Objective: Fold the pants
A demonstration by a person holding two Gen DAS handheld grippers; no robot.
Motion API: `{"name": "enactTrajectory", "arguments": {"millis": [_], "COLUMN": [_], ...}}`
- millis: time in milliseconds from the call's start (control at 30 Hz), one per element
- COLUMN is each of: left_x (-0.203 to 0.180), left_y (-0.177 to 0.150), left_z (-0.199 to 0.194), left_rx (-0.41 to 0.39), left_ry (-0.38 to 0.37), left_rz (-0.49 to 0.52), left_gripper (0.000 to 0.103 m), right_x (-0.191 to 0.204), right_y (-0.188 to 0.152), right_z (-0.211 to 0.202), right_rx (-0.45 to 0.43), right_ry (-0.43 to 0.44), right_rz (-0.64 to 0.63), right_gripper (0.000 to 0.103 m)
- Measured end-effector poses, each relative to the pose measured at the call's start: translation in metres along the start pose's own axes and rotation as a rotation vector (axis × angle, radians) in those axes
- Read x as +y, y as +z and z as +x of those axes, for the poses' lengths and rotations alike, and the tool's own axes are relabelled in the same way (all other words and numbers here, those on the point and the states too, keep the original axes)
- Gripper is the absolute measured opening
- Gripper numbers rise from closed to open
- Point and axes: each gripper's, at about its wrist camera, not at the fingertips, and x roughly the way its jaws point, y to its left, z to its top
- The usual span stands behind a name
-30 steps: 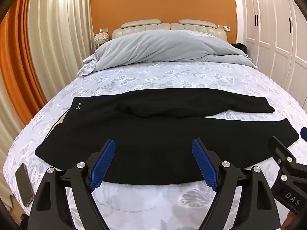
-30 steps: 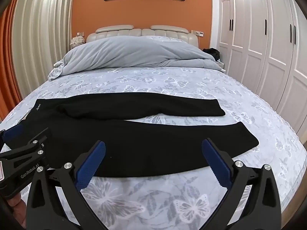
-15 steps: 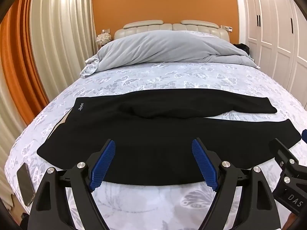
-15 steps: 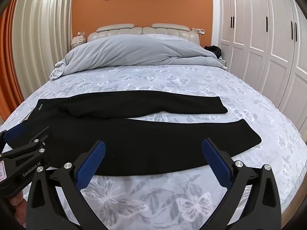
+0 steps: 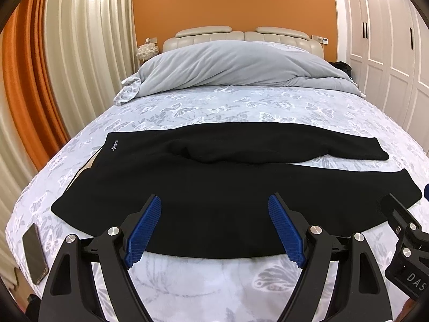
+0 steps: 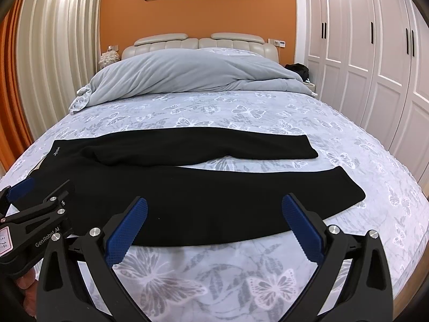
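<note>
Black pants (image 5: 214,185) lie flat across the bed, waistband at the left with a small white logo (image 5: 114,145), both legs stretched to the right, the far leg (image 6: 214,147) angled away from the near leg (image 6: 228,193). My left gripper (image 5: 214,228) is open and empty, hovering over the pants' near edge. My right gripper (image 6: 214,228) is open and empty, over the near leg's near edge. Each gripper shows at the other view's side: the right gripper (image 5: 402,241) and the left gripper (image 6: 34,214).
The bed (image 6: 241,112) has a grey butterfly-print sheet. A grey duvet (image 6: 187,77) is piled at the headboard. A phone (image 5: 34,257) lies at the bed's near left corner. Curtains hang at the left, white wardrobes (image 6: 375,53) stand at the right.
Both grippers have risen and drawn back slightly from the pants; the jaws stay open. The pants have not moved.
</note>
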Motion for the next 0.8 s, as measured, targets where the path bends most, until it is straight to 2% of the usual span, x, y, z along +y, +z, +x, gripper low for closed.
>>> {"name": "enactTrajectory", "arguments": {"millis": [800], "left_x": [0.0039], "left_y": [0.0007], "left_z": [0.001], "left_rx": [0.002], "left_ry": [0.004], "left_rz": [-0.005], "left_gripper": [0.08], "right_x": [0.0018], "right_y": [0.0008], "right_z": [-0.0009], "right_rx": [0.001], "right_ry": [0.0], "right_rz": [0.0], "right_gripper": [0.098]}}
